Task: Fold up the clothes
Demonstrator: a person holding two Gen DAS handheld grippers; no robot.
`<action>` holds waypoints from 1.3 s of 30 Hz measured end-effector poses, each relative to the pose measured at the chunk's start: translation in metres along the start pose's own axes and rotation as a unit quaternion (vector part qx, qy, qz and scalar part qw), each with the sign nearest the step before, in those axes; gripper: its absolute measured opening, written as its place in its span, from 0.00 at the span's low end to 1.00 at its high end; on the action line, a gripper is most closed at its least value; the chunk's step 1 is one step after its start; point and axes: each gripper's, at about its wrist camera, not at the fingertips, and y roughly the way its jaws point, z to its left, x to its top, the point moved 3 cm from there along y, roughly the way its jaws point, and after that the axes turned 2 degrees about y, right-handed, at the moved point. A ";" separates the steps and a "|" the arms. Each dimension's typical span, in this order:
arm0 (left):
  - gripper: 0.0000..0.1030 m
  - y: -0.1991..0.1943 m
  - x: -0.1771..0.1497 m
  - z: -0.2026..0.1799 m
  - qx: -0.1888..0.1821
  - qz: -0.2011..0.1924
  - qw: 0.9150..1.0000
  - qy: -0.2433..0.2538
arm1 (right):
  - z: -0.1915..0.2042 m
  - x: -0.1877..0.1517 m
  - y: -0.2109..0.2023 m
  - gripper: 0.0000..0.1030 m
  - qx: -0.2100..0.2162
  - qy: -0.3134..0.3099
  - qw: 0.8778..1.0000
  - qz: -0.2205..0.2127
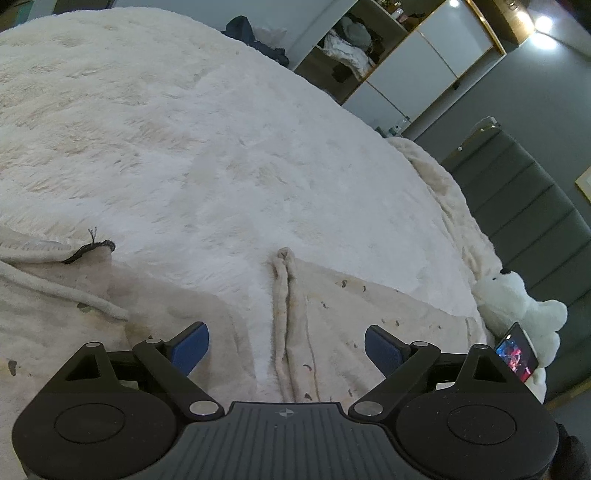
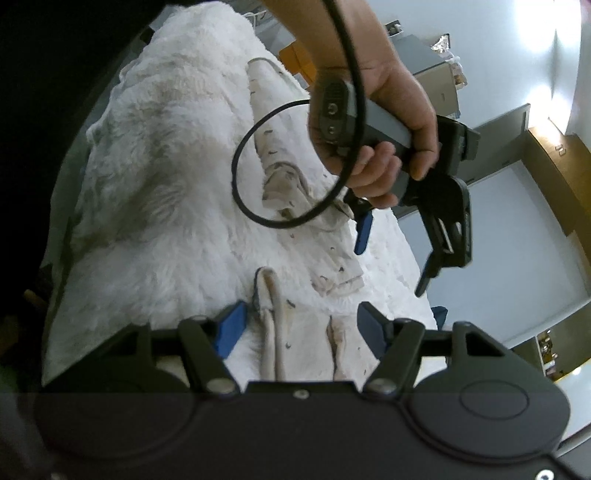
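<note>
Two grippers, left gripper [image 1: 286, 349] and right gripper [image 2: 301, 330], jaws apart above cream garment [image 1: 332, 325]; nothing gripped

The left gripper [image 1: 286, 349] points forward and somewhat downward, its two blue-padded fingers [image 1: 192, 347] spread wide with nothing pressed between the pads. In the right wrist view the person's left hand [image 2: 373, 147] wraps the grey handle of that gripper from above, the bare forearm [image 2: 332, 33] running up out of view, fingers curled under the handle behind the jaws. The right gripper [image 2: 301, 330] also tilts downward, its jaws standing partly apart, the blue pads [image 2: 231, 328] gripping nothing.
</note>
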 end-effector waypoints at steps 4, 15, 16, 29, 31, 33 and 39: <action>0.87 0.000 0.000 -0.001 0.000 0.000 1.000 0.001 | 0.000 0.008 0.010 0.03 0.036 0.016 0.999 0.009; 0.87 -0.001 0.001 0.007 -0.007 -0.006 1.000 -0.022 | 0.002 0.011 -0.002 0.18 0.085 0.096 0.992 -0.016; 0.87 -0.001 0.001 0.008 -0.017 -0.008 0.999 -0.031 | 0.001 0.010 -0.008 0.28 0.069 0.099 0.992 -0.021; 0.88 0.029 0.010 0.004 -0.061 -0.001 0.996 -0.068 | 0.011 -0.006 0.012 0.76 -0.049 0.119 0.989 0.073; 0.88 0.040 0.011 0.008 -0.068 0.006 0.995 -0.078 | 0.009 0.002 0.029 0.76 -0.064 0.139 0.985 0.084; 0.85 0.060 0.016 0.022 -0.064 0.013 0.992 -0.110 | 0.006 0.005 0.040 0.77 -0.079 0.151 0.981 0.091; 0.75 0.099 0.033 0.005 -0.061 0.044 0.994 -0.076 | -0.002 0.005 0.062 0.76 -0.113 0.182 0.970 0.112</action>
